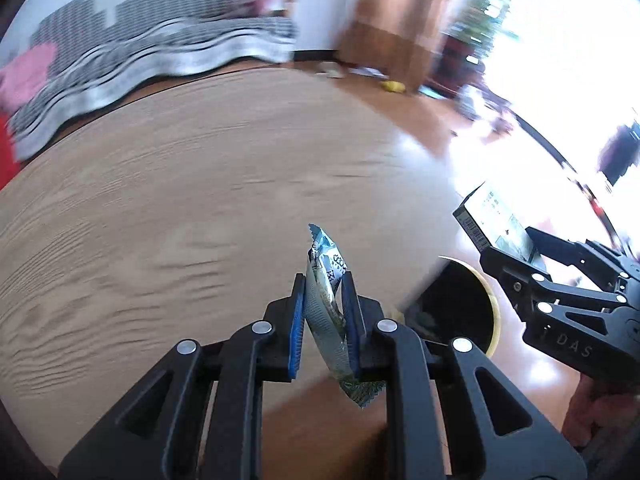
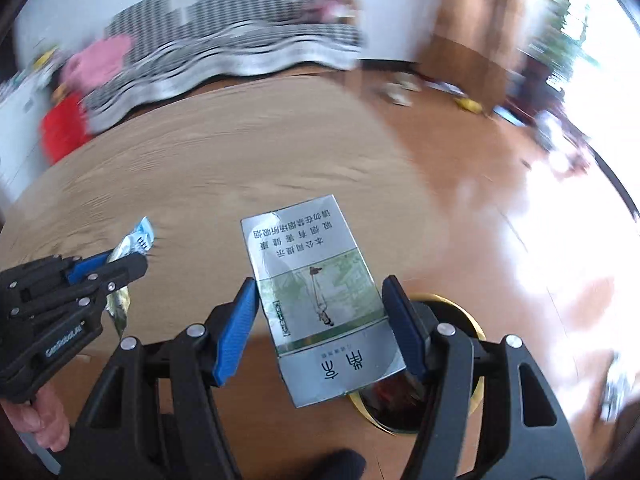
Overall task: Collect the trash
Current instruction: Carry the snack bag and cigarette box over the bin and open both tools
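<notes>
Wood table [image 1: 180, 200] below; left gripper [image 1: 322, 312] clenches snack wrapper [image 1: 324, 280], right gripper [image 2: 320, 320] clamps cigarette pack [image 2: 320, 288], both level.

Your far background is smeared by motion in both views: the striped cloth [image 1: 160, 52] and the small yellow object [image 1: 393, 86] on the floor cannot be read in any detail, and the window side on the right is blown out to white. The gold-rimmed bin [image 2: 476, 324] is mostly hidden from you, covered in the right wrist view by the cigarette pack [image 2: 320, 300] and the right gripper [image 2: 320, 320], and its contents are too dark to tell. In the left wrist view the snack wrapper [image 1: 325, 304] is partly hidden between the pads of the left gripper [image 1: 322, 320], its print is too small to read, and your hand [image 1: 600, 412] is cut off at the picture's edge.
</notes>
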A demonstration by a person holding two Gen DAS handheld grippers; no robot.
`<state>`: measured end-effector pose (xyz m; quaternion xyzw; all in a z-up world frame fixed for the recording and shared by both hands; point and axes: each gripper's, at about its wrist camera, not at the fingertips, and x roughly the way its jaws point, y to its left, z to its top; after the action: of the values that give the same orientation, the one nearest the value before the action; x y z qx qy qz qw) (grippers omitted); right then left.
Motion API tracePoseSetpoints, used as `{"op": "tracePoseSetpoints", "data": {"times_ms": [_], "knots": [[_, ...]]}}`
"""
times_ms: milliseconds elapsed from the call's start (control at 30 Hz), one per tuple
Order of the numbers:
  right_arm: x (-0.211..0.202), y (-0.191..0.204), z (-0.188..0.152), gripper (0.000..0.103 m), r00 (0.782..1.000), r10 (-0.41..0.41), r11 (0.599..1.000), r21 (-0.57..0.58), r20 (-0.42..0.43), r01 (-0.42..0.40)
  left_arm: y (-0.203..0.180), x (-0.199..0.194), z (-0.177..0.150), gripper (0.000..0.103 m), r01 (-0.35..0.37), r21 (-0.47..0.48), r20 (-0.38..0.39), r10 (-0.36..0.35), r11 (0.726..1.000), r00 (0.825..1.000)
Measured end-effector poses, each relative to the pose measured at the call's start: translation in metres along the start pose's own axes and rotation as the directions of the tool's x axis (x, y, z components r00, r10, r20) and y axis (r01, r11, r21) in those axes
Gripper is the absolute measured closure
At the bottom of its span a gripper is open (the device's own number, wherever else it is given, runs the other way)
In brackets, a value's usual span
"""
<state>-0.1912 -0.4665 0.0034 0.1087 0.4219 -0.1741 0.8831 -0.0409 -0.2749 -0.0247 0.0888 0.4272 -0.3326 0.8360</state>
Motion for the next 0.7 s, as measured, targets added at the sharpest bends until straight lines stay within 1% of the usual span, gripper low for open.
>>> {"op": "tracePoseSetpoints", "data": {"times_ms": [33, 67, 100, 133, 200, 300, 367, 433, 500, 567, 700], "knots": [[-0.001, -0.024, -0.009, 0.040, 1.000, -0.009, 0.999, 0.049, -0.005, 0.009, -0.022, 0.006, 0.001, 0.086, 0.027, 0.025, 0.003, -0.027, 0.999, 1.000], [-0.001, -0.038, -0.015, 0.040, 1.000, -0.024, 0.997, 0.075, -0.011, 0.025, -0.037, 0.010, 0.001, 0.086, 0.052, 0.041, 0.002, -0.052, 0.998, 0.999], [0.002, -0.059, -0.027, 0.040, 0.998, -0.058, 0.991, 0.117, -0.026, 0.061, -0.052, 0.015, 0.001, 0.086, 0.080, 0.055, 0.000, -0.080, 0.995, 0.997], [0.003, -0.070, -0.032, 0.040, 0.997, -0.066, 0.988, 0.139, -0.037, 0.071, -0.071, 0.021, -0.001, 0.086, 0.113, 0.075, -0.004, -0.113, 0.991, 0.994], [0.008, -0.099, -0.045, 0.040, 0.994, -0.078, 0.976, 0.198, -0.072, 0.091, -0.096, 0.033, -0.006, 0.086, 0.145, 0.110, -0.017, -0.144, 0.983, 0.989], [0.012, -0.122, -0.057, 0.040, 0.993, -0.082, 0.968, 0.231, -0.088, 0.100, -0.127, 0.050, -0.018, 0.086, 0.178, 0.181, -0.052, -0.172, 0.967, 0.984], [0.017, -0.134, -0.061, 0.040, 0.992, -0.074, 0.962, 0.256, -0.101, 0.098, -0.139, 0.058, -0.021, 0.086, 0.190, 0.204, -0.068, -0.180, 0.960, 0.981], [0.024, -0.137, -0.062, 0.040, 0.991, -0.062, 0.958, 0.271, -0.116, 0.091, -0.141, 0.069, -0.022, 0.086, 0.207, 0.195, -0.086, -0.193, 0.959, 0.977], [0.029, -0.142, -0.061, 0.040, 0.990, -0.060, 0.957, 0.275, -0.126, 0.093, -0.142, 0.079, -0.022, 0.086, 0.205, 0.193, -0.101, -0.188, 0.960, 0.977], [0.032, -0.144, -0.063, 0.040, 0.990, -0.042, 0.954, 0.288, -0.137, 0.080, -0.139, 0.086, -0.021, 0.086, 0.199, 0.194, -0.108, -0.180, 0.961, 0.978], [0.043, -0.150, -0.062, 0.040, 0.986, -0.028, 0.951, 0.299, -0.165, 0.077, -0.134, 0.092, -0.017, 0.086, 0.197, 0.197, -0.114, -0.177, 0.960, 0.978]]}}
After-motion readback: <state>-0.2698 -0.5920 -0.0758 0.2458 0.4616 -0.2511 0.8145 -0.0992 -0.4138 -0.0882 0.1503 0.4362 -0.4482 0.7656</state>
